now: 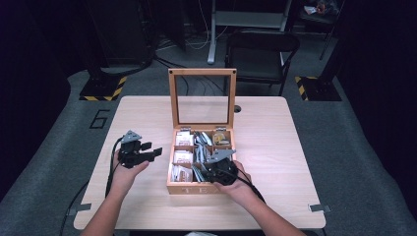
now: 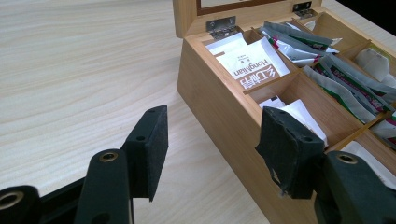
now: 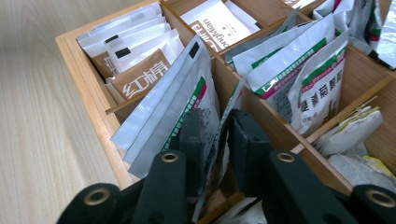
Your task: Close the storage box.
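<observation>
A wooden tea box (image 1: 170, 169) stands mid-table with its glass lid (image 1: 202, 98) upright. Its compartments hold several tea packets: white ones (image 2: 250, 65), brown ones (image 3: 140, 74), and silver ones with green and red stripes (image 3: 173, 102). My right gripper (image 3: 223, 130) reaches down into the near middle compartment, shut on the edge of a silver packet (image 3: 235, 100); in the high view the right gripper (image 1: 216, 169) is over the box's front. My left gripper (image 2: 212, 135) is open and holds nothing, just outside the box's left wall (image 2: 215, 102); the high view shows the left gripper (image 1: 150, 149) left of the box.
The light wooden table (image 1: 275, 142) has bare surface left and right of the box. A black folding chair (image 1: 263, 49) stands beyond the far edge. Cables trail from both grippers toward the near edge.
</observation>
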A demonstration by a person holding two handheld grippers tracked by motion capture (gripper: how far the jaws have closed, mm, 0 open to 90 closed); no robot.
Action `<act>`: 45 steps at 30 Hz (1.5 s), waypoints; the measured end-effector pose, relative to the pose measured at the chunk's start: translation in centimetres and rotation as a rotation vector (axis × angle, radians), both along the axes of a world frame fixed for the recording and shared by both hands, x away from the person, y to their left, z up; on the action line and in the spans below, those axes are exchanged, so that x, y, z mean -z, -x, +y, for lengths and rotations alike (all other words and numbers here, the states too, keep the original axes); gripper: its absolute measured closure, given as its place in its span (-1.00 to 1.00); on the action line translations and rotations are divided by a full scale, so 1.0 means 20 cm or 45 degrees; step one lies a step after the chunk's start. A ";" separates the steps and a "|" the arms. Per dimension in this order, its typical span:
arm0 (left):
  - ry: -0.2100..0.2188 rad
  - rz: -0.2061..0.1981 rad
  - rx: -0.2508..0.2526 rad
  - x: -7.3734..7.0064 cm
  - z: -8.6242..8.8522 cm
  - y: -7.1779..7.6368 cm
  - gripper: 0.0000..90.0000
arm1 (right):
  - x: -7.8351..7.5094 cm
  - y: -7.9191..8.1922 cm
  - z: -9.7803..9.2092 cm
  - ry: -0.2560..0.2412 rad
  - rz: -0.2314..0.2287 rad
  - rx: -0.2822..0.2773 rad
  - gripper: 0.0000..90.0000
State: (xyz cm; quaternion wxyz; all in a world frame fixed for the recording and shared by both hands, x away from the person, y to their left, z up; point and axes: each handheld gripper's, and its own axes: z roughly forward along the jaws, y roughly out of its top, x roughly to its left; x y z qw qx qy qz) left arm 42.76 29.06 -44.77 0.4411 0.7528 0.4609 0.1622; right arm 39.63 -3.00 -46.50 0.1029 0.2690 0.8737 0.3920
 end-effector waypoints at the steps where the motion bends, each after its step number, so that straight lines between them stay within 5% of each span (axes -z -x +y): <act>1: 0.000 0.000 0.000 0.00 0.00 0.00 -0.06 | 0.00 0.00 0.00 0.010 0.011 0.001 0.73; 8: 0.001 0.001 0.000 0.00 0.00 0.00 -0.06 | 0.01 -0.01 0.01 0.041 0.030 -0.021 0.96; 24: -0.002 0.005 -0.003 0.00 0.00 0.00 -0.06 | -0.01 0.00 0.01 0.001 0.055 -0.033 1.00; 38: -0.011 0.012 0.000 0.01 -0.01 0.00 -0.06 | -0.18 0.01 -0.07 -0.135 0.099 -0.078 1.00; 45: -0.001 0.010 -0.010 0.01 0.00 0.00 -0.06 | -0.29 0.02 -0.12 -0.167 0.052 -0.083 1.00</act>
